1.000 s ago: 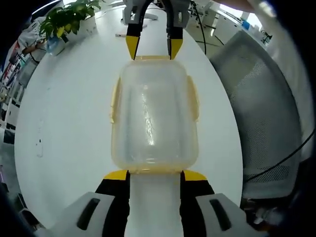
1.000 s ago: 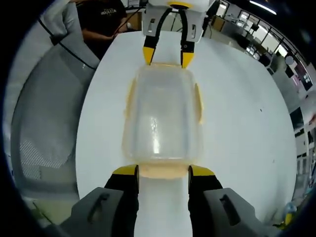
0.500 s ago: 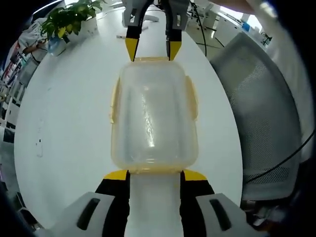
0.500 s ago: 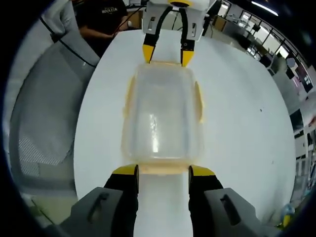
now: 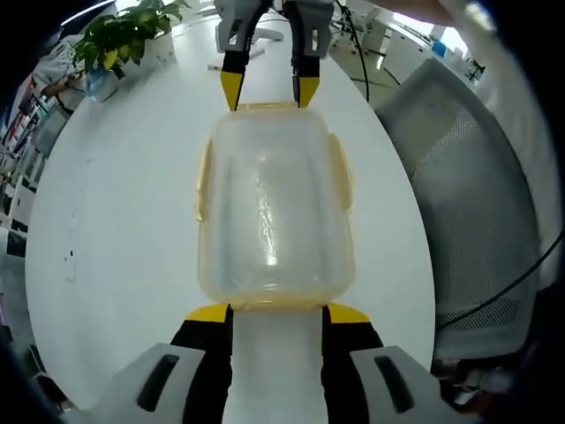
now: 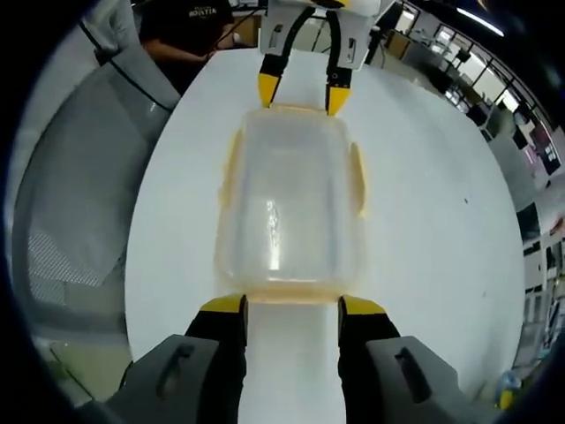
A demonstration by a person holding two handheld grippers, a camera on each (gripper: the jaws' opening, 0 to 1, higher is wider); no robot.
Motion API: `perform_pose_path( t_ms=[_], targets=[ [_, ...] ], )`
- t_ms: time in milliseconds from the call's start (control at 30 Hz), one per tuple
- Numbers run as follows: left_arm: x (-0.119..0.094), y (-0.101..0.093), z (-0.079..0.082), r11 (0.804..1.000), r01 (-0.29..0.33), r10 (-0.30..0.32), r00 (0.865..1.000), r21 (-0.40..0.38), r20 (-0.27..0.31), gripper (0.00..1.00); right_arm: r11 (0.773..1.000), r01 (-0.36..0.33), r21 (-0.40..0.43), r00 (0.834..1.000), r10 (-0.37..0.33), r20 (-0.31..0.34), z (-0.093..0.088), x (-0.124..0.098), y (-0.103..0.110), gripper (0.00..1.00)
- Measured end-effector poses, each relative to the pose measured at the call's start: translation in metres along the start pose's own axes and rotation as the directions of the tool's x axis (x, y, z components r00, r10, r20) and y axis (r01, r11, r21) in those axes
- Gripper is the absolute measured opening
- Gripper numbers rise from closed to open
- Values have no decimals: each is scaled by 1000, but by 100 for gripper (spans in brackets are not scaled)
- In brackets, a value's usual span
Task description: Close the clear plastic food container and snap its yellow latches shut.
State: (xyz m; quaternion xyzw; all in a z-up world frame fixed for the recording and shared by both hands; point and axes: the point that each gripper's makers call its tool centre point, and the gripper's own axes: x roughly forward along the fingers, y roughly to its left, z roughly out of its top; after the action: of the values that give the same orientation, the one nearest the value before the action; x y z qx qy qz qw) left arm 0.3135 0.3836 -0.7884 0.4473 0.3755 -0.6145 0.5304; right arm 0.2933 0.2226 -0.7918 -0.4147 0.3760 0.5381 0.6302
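Note:
A clear plastic food container (image 5: 274, 208) with its lid on lies on the white table (image 5: 115, 221). Yellow latches (image 5: 341, 172) run along its sides and ends. My left gripper (image 5: 278, 314) is open, its yellow tips at the container's near end. The right gripper (image 5: 267, 88) faces it from the far end, jaws apart, tips against the yellow rim. In the right gripper view the same container (image 6: 291, 208) lies lengthwise. There my right gripper (image 6: 292, 306) stands open at the near end and the left gripper (image 6: 302, 91) at the far end.
A grey mesh chair (image 5: 468, 194) stands close to the table's edge, also the chair (image 6: 71, 221) in the right gripper view. A potted plant (image 5: 124, 31) sits at the table's far end. A person in a black shirt (image 6: 190, 35) is behind the table.
Almost nothing differs. In each view the opposite gripper sits a little higher in the picture and the container's far end is slightly farther off. Both grippers stay open.

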Motion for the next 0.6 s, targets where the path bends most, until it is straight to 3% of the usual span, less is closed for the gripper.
perform_pose_path(
  t_ms=[133, 267, 367, 600],
  targets=[
    [3, 0, -3, 1000, -6, 6, 1000, -12, -3, 35, 1000, -5, 13, 1000, 5, -16, -6, 5, 2, 36],
    [6, 0, -7, 1000, -11, 10, 1000, -22, -7, 34, 1000, 14, 6, 999, -14, -49, -15, 8, -1, 27],
    [8, -2, -11, 999, -1, 1, 1000, -43, -12, 33, 997, 1, 80, 1000, 0, -15, -13, 7, 0, 33],
    [9, -5, -17, 997, 10, -11, 1000, -82, -8, 36, 996, 12, 86, 1000, -10, -28, -18, 6, 0, 35]
  ],
)
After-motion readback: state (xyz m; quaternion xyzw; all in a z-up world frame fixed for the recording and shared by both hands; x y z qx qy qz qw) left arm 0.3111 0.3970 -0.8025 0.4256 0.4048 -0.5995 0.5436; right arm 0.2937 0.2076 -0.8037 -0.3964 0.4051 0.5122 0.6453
